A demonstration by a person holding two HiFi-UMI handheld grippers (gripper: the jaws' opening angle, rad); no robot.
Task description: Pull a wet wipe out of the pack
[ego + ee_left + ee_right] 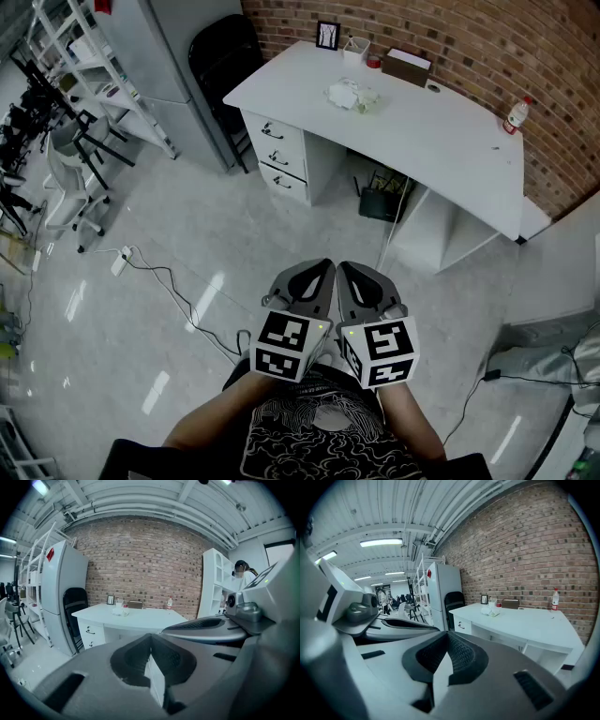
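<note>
The wet wipe pack lies on the white desk far ahead, with a crumpled white wipe on it. It shows small in the left gripper view and the right gripper view. My left gripper and right gripper are held side by side close to my body, well short of the desk. Both are shut with nothing between the jaws. In each gripper view the other gripper fills one side.
A black chair and grey cabinet stand left of the desk. On the desk are a picture frame, a cup, a brown box and a bottle. A power strip with its cable lies on the floor.
</note>
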